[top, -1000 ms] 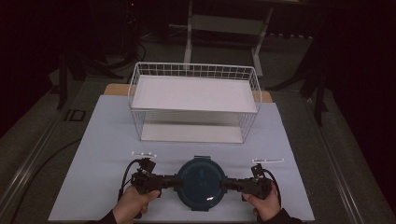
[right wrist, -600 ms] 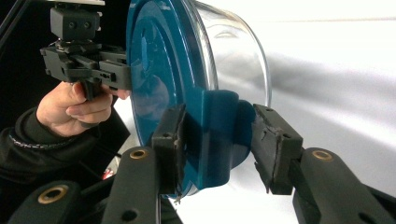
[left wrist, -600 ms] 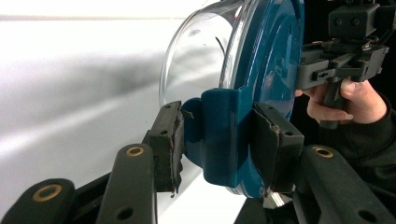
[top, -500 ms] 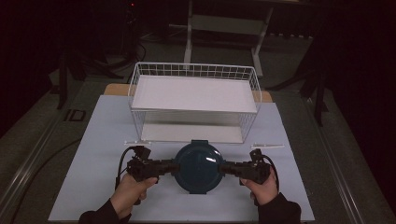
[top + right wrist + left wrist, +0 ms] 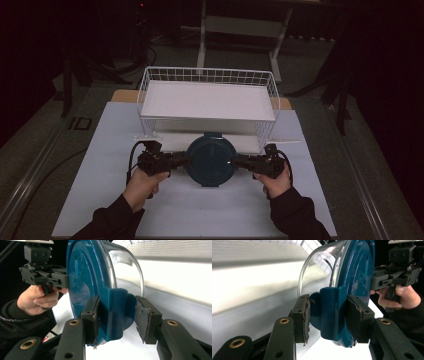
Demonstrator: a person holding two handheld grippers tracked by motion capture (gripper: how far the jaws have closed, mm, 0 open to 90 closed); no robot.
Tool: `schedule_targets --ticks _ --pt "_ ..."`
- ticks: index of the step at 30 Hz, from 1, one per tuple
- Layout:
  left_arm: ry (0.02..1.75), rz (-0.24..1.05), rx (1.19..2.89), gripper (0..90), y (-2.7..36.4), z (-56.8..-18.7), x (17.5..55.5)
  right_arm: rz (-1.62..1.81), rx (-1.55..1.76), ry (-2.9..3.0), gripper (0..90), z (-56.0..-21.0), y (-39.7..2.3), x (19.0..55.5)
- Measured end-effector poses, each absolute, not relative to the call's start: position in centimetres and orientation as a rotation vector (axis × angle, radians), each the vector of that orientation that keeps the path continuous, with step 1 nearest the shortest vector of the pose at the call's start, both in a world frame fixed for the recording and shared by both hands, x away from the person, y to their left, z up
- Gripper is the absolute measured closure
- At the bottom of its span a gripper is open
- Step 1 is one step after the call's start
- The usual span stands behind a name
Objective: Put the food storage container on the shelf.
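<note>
While both hands (image 5: pixel 142 182) stretch forward, hand-held grippers (image 5: pixel 182 160) clamp the lidded container (image 5: pixel 211 160).

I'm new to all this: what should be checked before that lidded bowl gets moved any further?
1. Left tongs clamped on the bowl's blue side clip: ok.
2. Right tongs clamped on the opposite clip: ok.
3. Blue lid seated on the glass: ok.
4. Bowl held level between both hands: ok.
5. Wire rack's white top shelf free of things: ok.
6. Gap between bowl and the rack's front edge: cannot tell.
</note>
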State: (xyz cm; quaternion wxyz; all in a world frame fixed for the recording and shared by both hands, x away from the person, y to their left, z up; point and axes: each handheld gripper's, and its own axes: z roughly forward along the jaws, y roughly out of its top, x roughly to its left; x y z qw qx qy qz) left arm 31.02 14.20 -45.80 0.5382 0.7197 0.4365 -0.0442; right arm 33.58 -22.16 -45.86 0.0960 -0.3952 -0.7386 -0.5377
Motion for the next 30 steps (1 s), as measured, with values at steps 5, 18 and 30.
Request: schedule_targets --ticks 5,18,30 --pt "1.04 -0.09 1.699 55.9 14.0 -46.9 32.9 -1.603 -1.18 -2.196 56.6 -46.6 -22.3 35.2" --pt "1.049 -0.068 1.682 55.8 13.7 -49.2 36.0 -1.627 -1.229 -2.191 56.4 -48.8 -22.3 38.3" --pt "1.074 -0.021 1.689 55.0 13.4 -50.7 37.6 -1.623 -1.288 -2.216 56.2 -49.9 -22.1 39.7"
